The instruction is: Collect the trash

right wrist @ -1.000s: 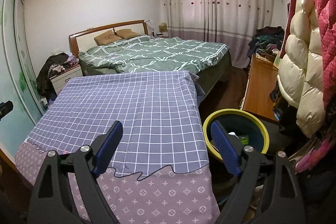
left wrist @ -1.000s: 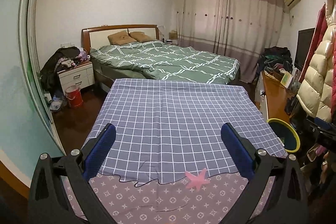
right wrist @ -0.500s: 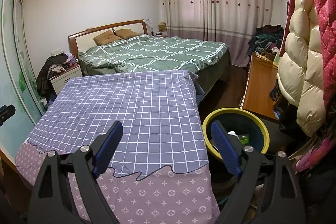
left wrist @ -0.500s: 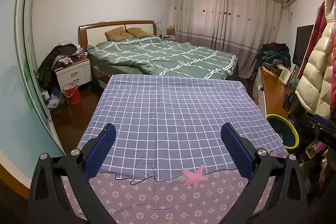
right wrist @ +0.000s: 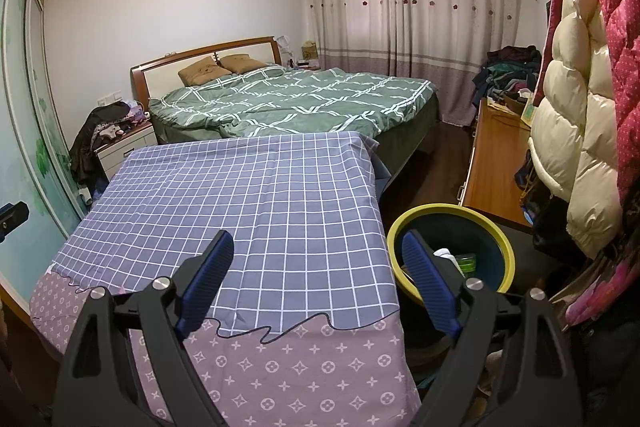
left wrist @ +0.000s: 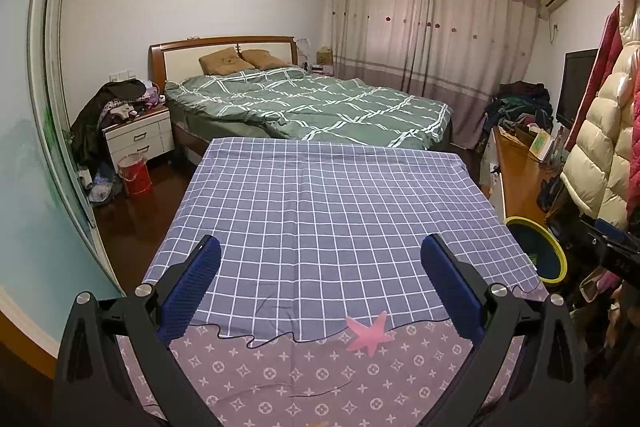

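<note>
One yellow-rimmed bin (right wrist: 496, 247) holds pale scraps (right wrist: 444, 254).

The bin (right wrist: 496, 239) holds scraps too small to name — partly hidden.

Both wrist views face bed (left wrist: 312, 103), sharing checked cloth (right wrist: 256, 195).

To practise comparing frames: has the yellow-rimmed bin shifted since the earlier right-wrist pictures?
No. The yellow-rimmed bin sits in the same spot beside the checked cloth and wooden cabinet.
</note>
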`<state>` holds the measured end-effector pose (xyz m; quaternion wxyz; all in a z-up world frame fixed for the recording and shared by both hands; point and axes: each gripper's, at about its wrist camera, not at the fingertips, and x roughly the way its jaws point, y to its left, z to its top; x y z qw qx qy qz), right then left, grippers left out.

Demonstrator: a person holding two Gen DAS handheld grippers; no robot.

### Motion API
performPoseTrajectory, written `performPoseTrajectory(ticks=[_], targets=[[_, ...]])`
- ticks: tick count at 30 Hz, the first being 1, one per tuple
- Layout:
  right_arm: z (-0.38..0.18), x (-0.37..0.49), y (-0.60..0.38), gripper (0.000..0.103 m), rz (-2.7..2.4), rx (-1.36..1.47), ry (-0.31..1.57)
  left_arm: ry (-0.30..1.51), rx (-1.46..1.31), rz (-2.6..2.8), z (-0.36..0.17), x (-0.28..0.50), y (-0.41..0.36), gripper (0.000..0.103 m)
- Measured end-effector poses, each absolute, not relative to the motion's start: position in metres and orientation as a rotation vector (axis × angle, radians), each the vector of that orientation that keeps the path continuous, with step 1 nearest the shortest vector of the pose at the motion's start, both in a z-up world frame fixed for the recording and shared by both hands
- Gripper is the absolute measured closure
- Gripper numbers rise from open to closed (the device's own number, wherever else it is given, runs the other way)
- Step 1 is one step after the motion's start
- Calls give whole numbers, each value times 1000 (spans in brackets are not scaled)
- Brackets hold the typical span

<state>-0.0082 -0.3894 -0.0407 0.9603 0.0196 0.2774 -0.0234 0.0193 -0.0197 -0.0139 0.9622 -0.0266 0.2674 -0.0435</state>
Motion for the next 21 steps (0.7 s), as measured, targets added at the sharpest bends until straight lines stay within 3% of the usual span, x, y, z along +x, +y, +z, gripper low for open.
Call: performPoseTrajectory(ticks=[21], targets=[[-46,-5,-392,21,-45,55,575,571,-38,-111,-17,23,-30,5]])
